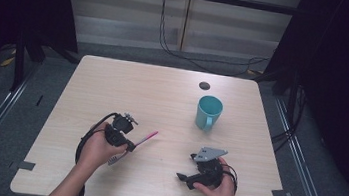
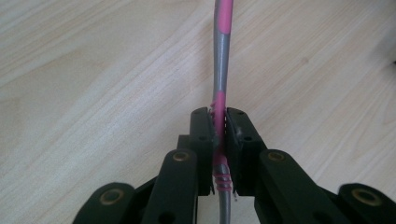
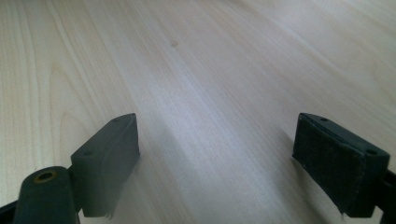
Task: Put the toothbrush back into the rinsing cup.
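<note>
Now I am clamping the left tongs [image 2: 220, 122] on the ribbed grip of the pink-and-grey plastic toothbrush [image 2: 221, 70], lying low over the pale wooden counter [image 1: 162, 96], probably so it lifts level. I am holding the right tongs [image 3: 217, 161] wide open and empty. No writing is showing on the teal ceramic mug [image 1: 208, 112].

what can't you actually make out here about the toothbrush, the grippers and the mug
- Toothbrush head: too small in the high view; cut off by the bottom edge in the left gripper view.
- Left gripper jaws, high view: hidden under the hand and gripper body.
- Right gripper tips, high view: too small and dark.
- Mug contents: inside too small to read.
</note>
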{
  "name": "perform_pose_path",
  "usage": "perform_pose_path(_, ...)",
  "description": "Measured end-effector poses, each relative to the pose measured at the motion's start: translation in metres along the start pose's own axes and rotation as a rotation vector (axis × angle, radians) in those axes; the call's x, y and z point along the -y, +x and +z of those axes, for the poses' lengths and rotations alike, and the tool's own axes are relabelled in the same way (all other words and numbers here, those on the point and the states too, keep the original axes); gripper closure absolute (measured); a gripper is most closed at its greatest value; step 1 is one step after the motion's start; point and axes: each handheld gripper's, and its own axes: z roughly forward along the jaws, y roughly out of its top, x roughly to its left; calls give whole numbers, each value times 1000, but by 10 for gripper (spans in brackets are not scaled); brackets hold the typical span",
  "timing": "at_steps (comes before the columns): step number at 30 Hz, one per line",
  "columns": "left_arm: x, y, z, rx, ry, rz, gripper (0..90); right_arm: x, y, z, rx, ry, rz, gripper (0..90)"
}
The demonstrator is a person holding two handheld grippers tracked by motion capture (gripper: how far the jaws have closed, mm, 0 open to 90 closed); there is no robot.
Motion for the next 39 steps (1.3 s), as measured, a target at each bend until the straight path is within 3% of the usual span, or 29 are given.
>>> perform_pose_path(7, -4, -2, -3, 18, 8, 19, 819, -13, -3, -11, 67, -44, -69, 194)
perform_pose_path(13, -9, -7, -3, 33, 19, 33, 819, -26, -5, -9, 117, -19, -137, 199)
perform_pose_path(26, -16, -16, -6, 76, 30, 59, 819, -54, -2, 4, 105, -45, -209, 230)
perform_pose_path(39, -31, -34, 1, 103, 58, 114, 818, -68, 1, 20, 119, -11, -282, 245)
